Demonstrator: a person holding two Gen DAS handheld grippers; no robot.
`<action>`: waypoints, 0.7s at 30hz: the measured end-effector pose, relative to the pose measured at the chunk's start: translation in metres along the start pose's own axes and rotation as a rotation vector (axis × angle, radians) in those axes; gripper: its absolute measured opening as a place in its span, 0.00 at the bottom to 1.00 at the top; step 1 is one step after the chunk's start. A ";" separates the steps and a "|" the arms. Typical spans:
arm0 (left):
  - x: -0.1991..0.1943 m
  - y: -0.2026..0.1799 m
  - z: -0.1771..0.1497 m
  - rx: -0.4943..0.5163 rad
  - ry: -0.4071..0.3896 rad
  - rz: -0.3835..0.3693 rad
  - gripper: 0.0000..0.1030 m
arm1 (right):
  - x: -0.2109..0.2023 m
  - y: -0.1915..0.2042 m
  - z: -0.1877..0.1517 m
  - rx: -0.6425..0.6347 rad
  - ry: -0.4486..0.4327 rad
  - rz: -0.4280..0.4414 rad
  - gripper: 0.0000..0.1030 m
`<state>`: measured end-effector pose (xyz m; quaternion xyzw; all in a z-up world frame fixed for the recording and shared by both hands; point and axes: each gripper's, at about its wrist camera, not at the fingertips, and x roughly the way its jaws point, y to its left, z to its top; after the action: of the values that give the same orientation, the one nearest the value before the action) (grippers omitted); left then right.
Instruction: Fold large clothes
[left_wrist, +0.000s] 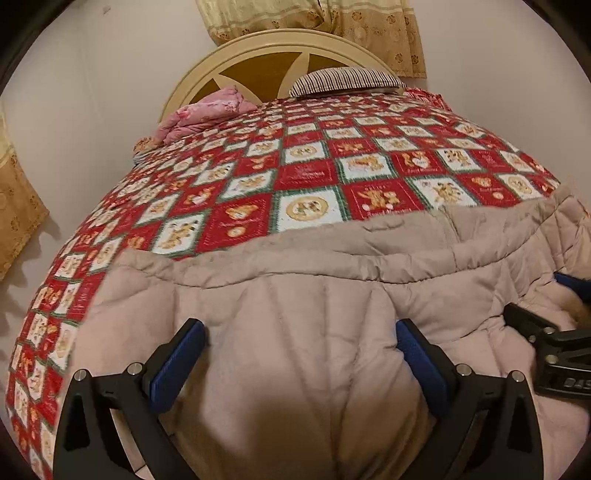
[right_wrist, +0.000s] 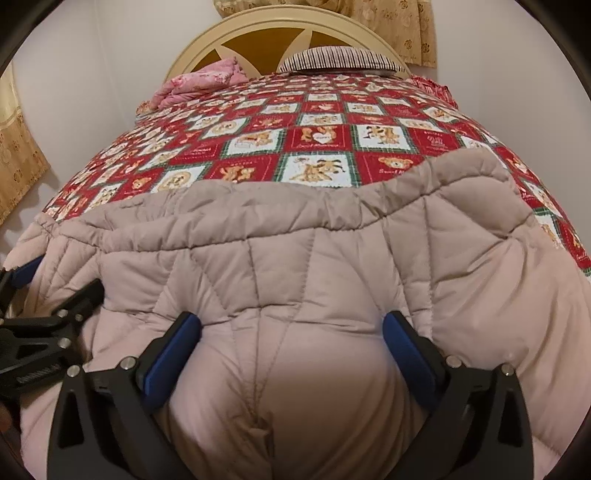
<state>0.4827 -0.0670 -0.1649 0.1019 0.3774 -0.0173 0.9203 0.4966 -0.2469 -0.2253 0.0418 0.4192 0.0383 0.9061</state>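
**Bed with a padded coat under two grippers**

Bedding in a red, white and green check covers the bed (left_wrist: 303, 173), and at its near end a beige quilted coat (left_wrist: 295, 302) is spread flat. Nearest the cameras, the left gripper (left_wrist: 301, 345) is held low over the coat with its jaws spread wide, blue pads on either side of a puffed panel; nothing is pinched between them. The right gripper (right_wrist: 291, 338) is held likewise, jaws released, straddling a seam of the same coat. Each gripper is seen at the edge of the other's view, so they are set side by side, close together. Beyond them the coat's far hem is laid across the bedspread. Farther off, a pink quilt (left_wrist: 203, 114) and a striped pillow (left_wrist: 343, 79) are placed against the cream headboard (left_wrist: 236, 62). Behind, gold curtains (left_wrist: 332, 22) are hung on a pale wall.
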 end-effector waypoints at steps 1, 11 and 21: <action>-0.010 0.010 0.003 -0.022 -0.007 -0.006 0.99 | 0.000 0.001 0.000 -0.001 0.001 -0.002 0.99; 0.009 0.077 -0.009 -0.139 0.051 0.085 0.99 | 0.001 0.001 0.000 -0.003 0.002 -0.006 1.00; 0.025 0.059 -0.018 -0.105 0.035 0.189 0.99 | 0.002 0.001 0.000 -0.006 0.005 -0.016 1.00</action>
<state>0.4944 -0.0047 -0.1850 0.0892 0.3824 0.0910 0.9152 0.4981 -0.2459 -0.2269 0.0355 0.4217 0.0325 0.9054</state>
